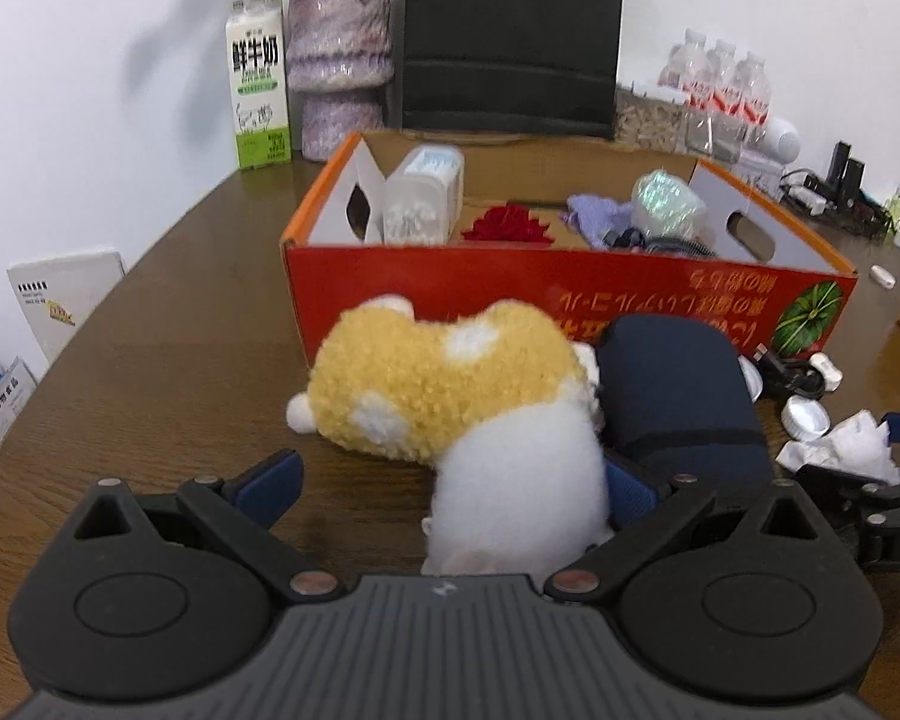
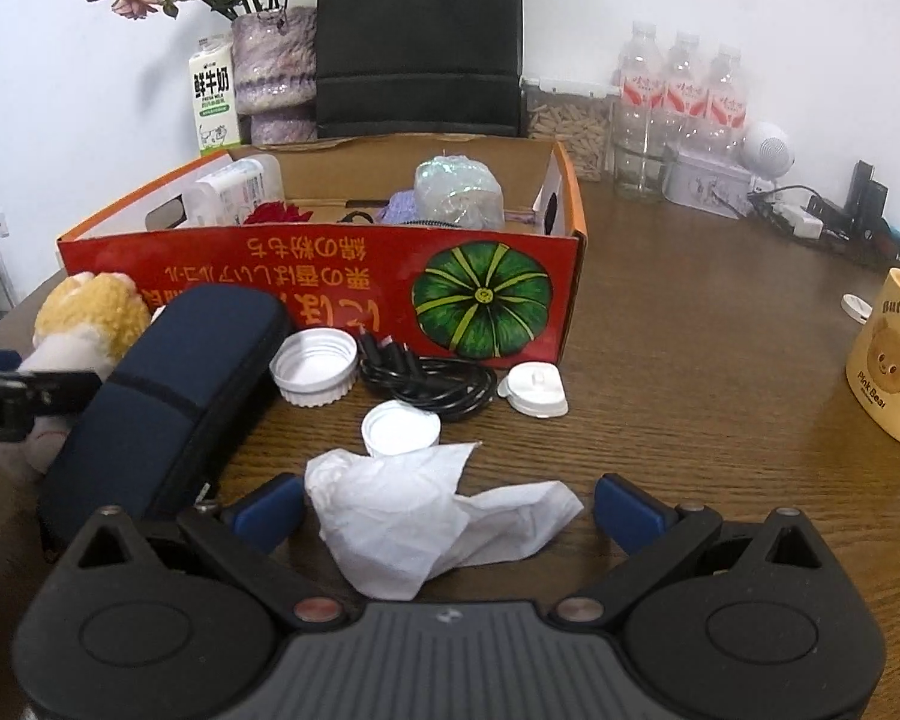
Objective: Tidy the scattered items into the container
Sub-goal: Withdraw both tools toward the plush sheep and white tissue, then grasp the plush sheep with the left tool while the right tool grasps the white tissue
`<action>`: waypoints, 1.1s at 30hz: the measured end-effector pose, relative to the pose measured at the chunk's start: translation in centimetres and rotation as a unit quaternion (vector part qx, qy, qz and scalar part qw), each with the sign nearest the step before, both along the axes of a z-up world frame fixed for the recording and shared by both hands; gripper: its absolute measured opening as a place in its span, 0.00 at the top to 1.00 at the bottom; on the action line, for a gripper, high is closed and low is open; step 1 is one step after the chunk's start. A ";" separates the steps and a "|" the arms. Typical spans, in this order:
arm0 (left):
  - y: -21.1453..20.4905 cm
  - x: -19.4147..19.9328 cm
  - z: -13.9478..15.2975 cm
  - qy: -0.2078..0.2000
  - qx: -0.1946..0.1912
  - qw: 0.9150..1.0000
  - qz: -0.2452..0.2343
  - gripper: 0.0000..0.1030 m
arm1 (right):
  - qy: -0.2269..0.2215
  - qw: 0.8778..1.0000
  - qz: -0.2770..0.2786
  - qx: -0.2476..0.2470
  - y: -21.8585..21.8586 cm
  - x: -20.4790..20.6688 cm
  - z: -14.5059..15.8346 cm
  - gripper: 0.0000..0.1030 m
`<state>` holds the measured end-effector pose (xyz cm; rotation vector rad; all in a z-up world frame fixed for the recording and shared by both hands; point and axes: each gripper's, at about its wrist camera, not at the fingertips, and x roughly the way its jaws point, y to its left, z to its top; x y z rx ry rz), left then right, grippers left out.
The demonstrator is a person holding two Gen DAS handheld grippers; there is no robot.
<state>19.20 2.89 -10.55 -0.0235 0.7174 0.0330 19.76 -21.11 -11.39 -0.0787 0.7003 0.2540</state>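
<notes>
The soft toy (image 1: 450,402) is yellow and white and lies on the brown table (image 1: 168,324), just in front of the red box (image 1: 510,282). Its long way runs from the left gripper (image 1: 450,486) toward the box, leaning to the left. The white end is nearest the gripper and the yellow end points at the box. The left gripper's two blue fingers (image 1: 270,483) are wide apart, one on each side of the toy's white end. I cannot tell if they touch it.

A dark blue case (image 1: 684,396) lies right beside the toy, touching it. Its long way also goes toward the box.

The crumpled tissue (image 2: 432,516) lies flat between the fingers of the right gripper (image 2: 450,510), which are wide apart too. Just past it are a small white cap (image 2: 399,429), a bigger white lid (image 2: 315,366), a black cable (image 2: 426,378) and a white plug (image 2: 534,390), all close to the box's front wall.

Inside the box are a clear tub (image 1: 420,198), a red flower (image 1: 510,225), a purple cloth (image 1: 594,213) and a shiny ball (image 1: 666,204).
</notes>
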 end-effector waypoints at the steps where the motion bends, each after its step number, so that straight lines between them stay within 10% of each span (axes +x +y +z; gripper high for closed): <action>1: 0.1 0.1 -0.3 0.004 -0.002 1.000 0.001 0.00 | -0.001 1.000 -0.001 0.000 0.0 0.0 0.0 0.00; 19: 0.1 0.2 -1.4 -0.008 0.008 1.000 0.011 0.00 | -0.002 1.000 -0.004 0.005 0.1 0.0 0.1 0.01; 24: 0.0 0.2 -1.4 -0.011 0.008 1.000 0.011 0.03 | -0.013 1.000 0.007 0.008 0.1 -0.8 0.3 0.19; 29: -0.4 -0.4 -1.1 -0.029 0.009 1.000 0.000 0.41 | -0.022 1.000 0.017 0.011 0.2 -1.7 0.6 0.51; 33: -0.5 -1.1 -0.9 -0.038 -0.004 0.999 -0.013 0.50 | -0.022 0.999 0.019 0.019 0.0 -2.1 0.8 0.80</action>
